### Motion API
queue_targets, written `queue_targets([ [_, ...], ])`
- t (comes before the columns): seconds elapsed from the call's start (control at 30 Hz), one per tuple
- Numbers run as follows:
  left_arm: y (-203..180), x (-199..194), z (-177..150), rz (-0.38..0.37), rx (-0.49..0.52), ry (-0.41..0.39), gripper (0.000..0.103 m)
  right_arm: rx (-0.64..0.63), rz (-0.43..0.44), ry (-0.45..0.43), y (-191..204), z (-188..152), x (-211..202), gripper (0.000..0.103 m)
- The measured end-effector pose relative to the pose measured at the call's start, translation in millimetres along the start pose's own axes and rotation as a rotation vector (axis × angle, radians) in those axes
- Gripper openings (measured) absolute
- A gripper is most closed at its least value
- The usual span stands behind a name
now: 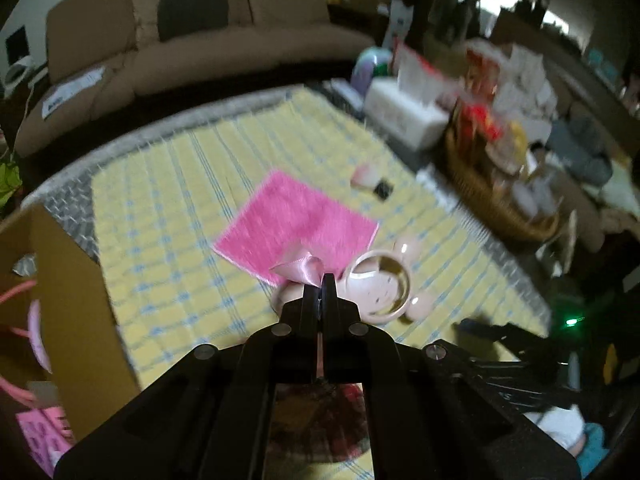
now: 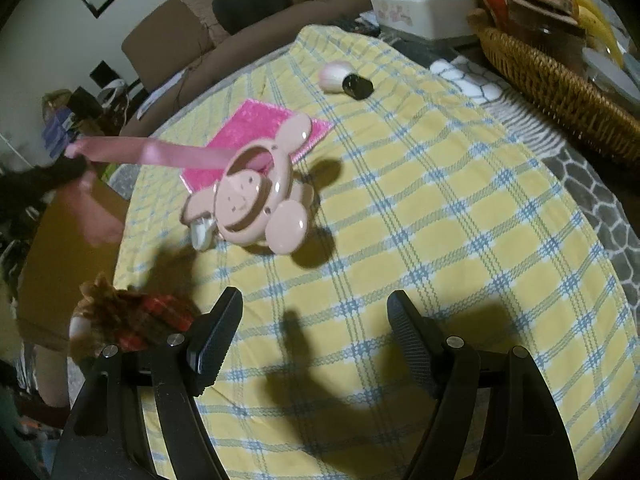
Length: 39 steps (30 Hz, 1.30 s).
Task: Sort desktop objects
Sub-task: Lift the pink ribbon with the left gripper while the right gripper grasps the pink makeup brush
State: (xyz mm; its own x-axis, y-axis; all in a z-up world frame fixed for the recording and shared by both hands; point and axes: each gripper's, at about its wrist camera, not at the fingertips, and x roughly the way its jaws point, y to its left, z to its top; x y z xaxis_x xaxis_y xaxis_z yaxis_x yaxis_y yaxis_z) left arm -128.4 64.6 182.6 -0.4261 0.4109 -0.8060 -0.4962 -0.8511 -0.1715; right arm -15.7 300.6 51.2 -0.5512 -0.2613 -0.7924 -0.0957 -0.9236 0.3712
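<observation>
The left gripper (image 1: pixel 323 285) clenches the pink ribbon (image 1: pixel 301 269) of a pink monkey-face toy (image 2: pixel 256 192), which sits at centre-left of the right view over the yellow checked cloth (image 2: pixel 440 240). The right gripper (image 2: pixel 316 340) gapes, empty.

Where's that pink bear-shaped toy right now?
The pink bear toy hangs by its pink ribbon from the shut left gripper, just above the yellow checked cloth, near the pink square cloth and ahead of the open right gripper.
</observation>
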Motion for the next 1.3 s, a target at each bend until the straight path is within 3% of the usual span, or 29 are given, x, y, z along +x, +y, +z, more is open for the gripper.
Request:
queue_targets([
  [0.17, 15.1, -37.4, 16.6, -0.014, -0.019, -0.067, 0.001, -0.014, 0.008, -0.041, 4.4, 15.7, -15.7, 0.077],
  [0.33, 28.6, -52.8, 22.0, -0.063, -0.053, -0.089, 0.001, -0.110, -0.050, -0.050, 9.1, 60.7, -18.6, 0.077],
  [0.47, 33.4, -57.1, 20.3, -0.055, -0.059, -0.104, 0.001, -0.161, -0.099, -0.049, 5.1, 102.5, -11.2, 0.077],
  [0.87, 45.8, -42.4, 24.2, -0.071, -0.075, -0.118, 0.001, -0.319, -0.235, -0.003, -1.5, 196.9, 82.0, 0.074],
  [0.93, 45.9, -38.4, 24.5, -0.084, -0.077, -0.116, 0.001, -0.338, -0.237, 0.014, -1.4, 204.4, 98.0, 0.067],
  [1.07, 45.5, -29.8, 23.9, -0.099, -0.072, -0.110, 0.001, -0.386, -0.255, 0.049, 2.5, 213.7, 125.7, 0.065],
  [1.2, 46.3, -22.1, 22.8, -0.111, -0.074, -0.102, 0.001, -0.412, -0.260, 0.094, -2.5, 211.6, 140.6, 0.053],
  [1.3, 47.2, -20.5, 21.6, -0.123, -0.089, -0.101, 0.001, -0.398, -0.238, 0.103, -8.0, 210.9, 143.2, 0.051],
])
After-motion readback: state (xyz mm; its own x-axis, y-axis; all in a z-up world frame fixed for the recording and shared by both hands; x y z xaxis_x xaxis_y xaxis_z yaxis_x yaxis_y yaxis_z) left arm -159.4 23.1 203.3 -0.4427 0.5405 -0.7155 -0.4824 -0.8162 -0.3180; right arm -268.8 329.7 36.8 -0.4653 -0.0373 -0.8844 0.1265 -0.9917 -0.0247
